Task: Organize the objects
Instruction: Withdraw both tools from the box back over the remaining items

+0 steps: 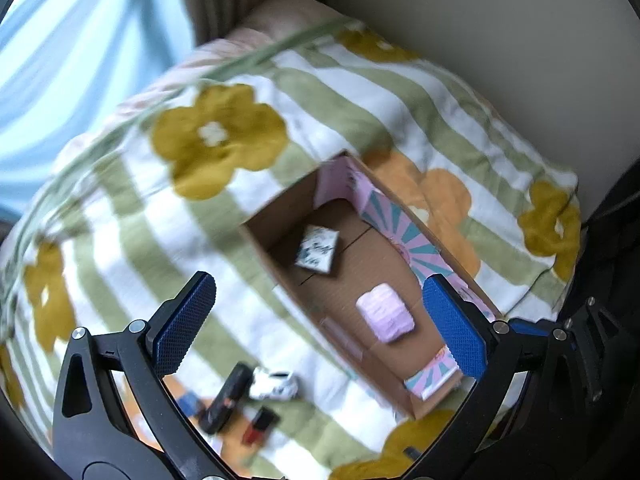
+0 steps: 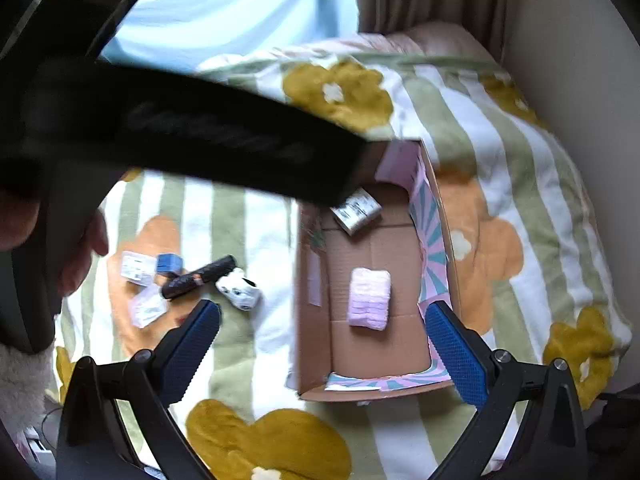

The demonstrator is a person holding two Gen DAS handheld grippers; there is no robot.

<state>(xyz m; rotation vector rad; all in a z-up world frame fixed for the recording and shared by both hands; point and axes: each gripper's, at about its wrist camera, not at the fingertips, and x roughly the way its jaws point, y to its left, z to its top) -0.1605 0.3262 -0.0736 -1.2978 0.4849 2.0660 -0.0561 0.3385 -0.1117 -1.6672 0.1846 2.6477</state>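
Your left gripper (image 1: 318, 322) has its blue fingers spread wide apart, and there is nothing between them. Your right gripper (image 2: 322, 354) is spread wide too, and it holds nothing. Both hang above a bed with a blanket (image 1: 120, 216) that has green and white stripes and big yellow and orange flowers. A cardboard box (image 2: 316, 360) sits on the blanket, in the middle right of the right wrist view. It is open on top. Inside it, a soft pink bundle (image 2: 369, 298) lies flat near the middle of the floor. A small printed box (image 2: 356, 211) lies near the far end, partly under a big dark thing that crosses the upper left of the frame. More things wait on the blanket to the left of the cardboard box, outside it. There is a white toy car (image 2: 239, 289), a long black tube (image 2: 199, 277) that touches the car, a small blue cube (image 2: 168, 263), and two little white packets (image 2: 138, 267) close by. In the left wrist view, at the bottom left, a small red and black bottle (image 1: 260, 425) lies just beside the black tube.
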